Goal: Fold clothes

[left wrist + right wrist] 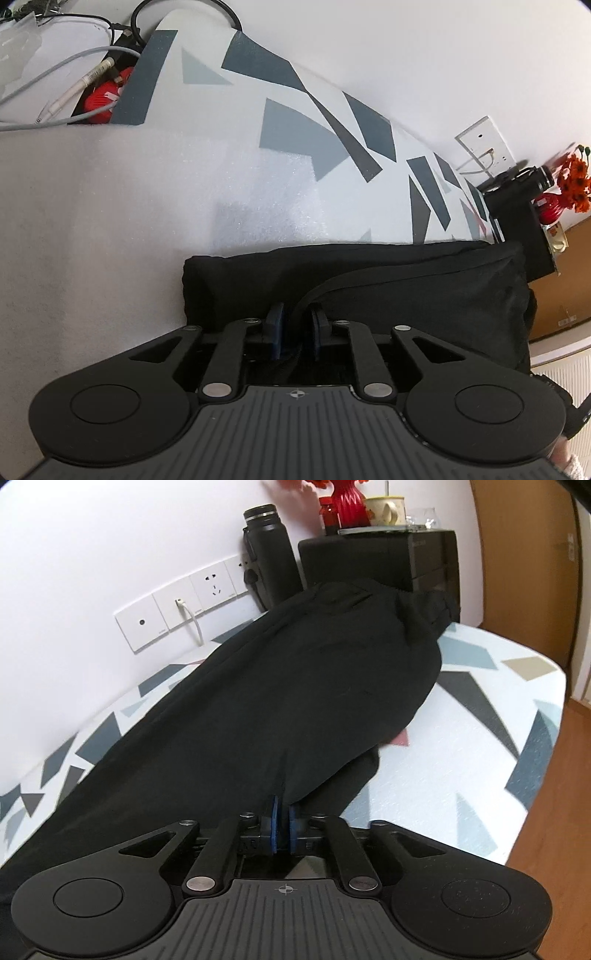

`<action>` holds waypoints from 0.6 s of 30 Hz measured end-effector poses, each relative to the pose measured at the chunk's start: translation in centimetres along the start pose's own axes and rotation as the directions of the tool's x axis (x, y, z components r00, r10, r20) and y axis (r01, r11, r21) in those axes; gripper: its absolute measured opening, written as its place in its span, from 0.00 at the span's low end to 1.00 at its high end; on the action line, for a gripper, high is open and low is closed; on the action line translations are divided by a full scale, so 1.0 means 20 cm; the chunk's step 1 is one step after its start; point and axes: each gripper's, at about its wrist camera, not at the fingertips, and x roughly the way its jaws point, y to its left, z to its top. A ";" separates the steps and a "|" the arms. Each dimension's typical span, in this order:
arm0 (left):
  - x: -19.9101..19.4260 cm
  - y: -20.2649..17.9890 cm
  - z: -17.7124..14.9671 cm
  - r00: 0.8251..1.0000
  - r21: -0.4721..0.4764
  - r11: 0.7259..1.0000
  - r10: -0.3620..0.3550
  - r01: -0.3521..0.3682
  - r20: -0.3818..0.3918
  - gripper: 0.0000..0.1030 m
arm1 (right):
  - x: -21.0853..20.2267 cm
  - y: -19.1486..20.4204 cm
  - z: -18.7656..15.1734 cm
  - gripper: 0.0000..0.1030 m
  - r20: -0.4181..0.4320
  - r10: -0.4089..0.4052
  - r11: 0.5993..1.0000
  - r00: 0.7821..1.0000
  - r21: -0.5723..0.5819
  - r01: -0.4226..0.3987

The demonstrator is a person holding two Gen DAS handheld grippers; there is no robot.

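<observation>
A black garment (pixel 388 284) lies stretched across the patterned table cover (pixel 295 122). In the left wrist view my left gripper (pixel 297 325) is shut on a hem band of the cloth, which runs up between the blue pads (pixel 275 328). The right wrist view shows the same black garment (pixel 295 686) reaching from the gripper toward the wall, bunched at its far end. There my right gripper (pixel 283 825) is shut on a pinch of cloth at the near edge, its blue pads (pixel 273 827) almost touching.
A black box (pixel 388 565) with a red vase (pixel 343 498) and a mug (pixel 384 509) on top stands at the wall, beside a black flask (pixel 271 554) and wall sockets (pixel 177 609). Cables (pixel 55 92) lie at the far left. The table's edge (pixel 532 775) drops to wooden floor.
</observation>
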 end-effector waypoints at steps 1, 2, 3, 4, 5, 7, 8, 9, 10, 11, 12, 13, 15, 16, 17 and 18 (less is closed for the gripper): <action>-0.01 0.00 0.00 1.000 -0.001 1.000 -0.006 0.006 -0.001 0.30 | 0.00 0.00 -0.01 0.28 -0.001 0.006 1.000 1.000 0.004 -0.006; -0.02 0.00 0.00 1.000 0.001 1.000 -0.010 0.010 -0.002 0.34 | 0.00 0.00 -0.01 0.29 -0.002 0.013 1.000 1.000 0.008 -0.013; -0.04 0.00 -0.01 1.000 0.008 1.000 -0.012 0.012 -0.005 0.40 | 0.00 0.00 -0.02 0.31 -0.003 0.019 1.000 1.000 0.012 -0.019; -0.05 0.01 -0.01 1.000 0.014 1.000 -0.014 0.015 -0.009 0.42 | 0.00 0.00 -0.03 0.32 -0.007 0.021 1.000 1.000 0.013 -0.021; -0.06 0.01 -0.02 1.000 0.021 1.000 -0.015 0.015 -0.017 0.43 | 0.01 -0.01 -0.03 0.32 -0.012 0.022 1.000 1.000 0.014 -0.022; -0.08 0.01 -0.03 1.000 0.041 0.999 -0.007 0.008 -0.030 0.43 | 0.02 -0.01 -0.04 0.30 -0.020 0.027 0.999 0.999 0.019 -0.026; -0.09 0.01 -0.04 0.999 0.053 0.999 -0.002 0.004 -0.035 0.43 | 0.03 -0.01 -0.04 0.28 -0.022 0.030 0.999 0.999 0.022 -0.030; -0.10 0.01 -0.05 0.999 0.062 0.998 0.002 0.001 -0.041 0.43 | 0.03 -0.01 -0.04 0.22 -0.023 0.032 0.999 0.999 0.022 -0.031; -0.10 0.01 -0.06 0.999 0.065 0.998 0.002 0.001 -0.047 0.43 | 0.03 -0.01 -0.04 0.18 -0.023 0.033 0.999 0.999 0.022 -0.032; -0.11 0.01 -0.06 0.999 0.058 0.998 0.000 0.003 -0.054 0.43 | 0.03 -0.01 -0.04 0.18 -0.024 0.034 0.999 0.999 0.022 -0.033; -0.12 0.01 -0.07 0.998 0.043 0.999 -0.001 0.003 -0.061 0.43 | 0.03 -0.01 -0.04 0.18 -0.024 0.035 0.999 0.999 0.022 -0.034; -0.13 0.01 -0.07 0.998 0.022 1.000 -0.003 0.004 -0.064 0.43 | 0.04 -0.01 -0.04 0.18 -0.024 0.036 0.999 0.999 0.022 -0.036; -0.18 0.04 -0.09 0.999 -0.038 0.999 -0.015 0.013 -0.048 0.46 | 0.04 -0.01 -0.05 0.18 -0.025 0.038 0.999 0.999 0.022 -0.038; -0.21 0.06 -0.10 0.999 -0.076 0.997 -0.027 0.025 -0.022 0.49 | 0.04 -0.01 -0.05 0.18 -0.025 0.039 0.999 0.999 0.022 -0.039; -0.25 0.08 -0.12 0.999 -0.117 0.992 -0.038 0.039 0.005 0.49 | 0.04 -0.01 -0.05 0.18 -0.025 0.040 0.999 0.999 0.023 -0.040; -0.28 0.10 -0.13 0.998 -0.156 0.986 -0.048 0.052 0.032 0.49 | 0.04 -0.01 -0.05 0.18 -0.025 0.041 0.999 0.999 0.023 -0.041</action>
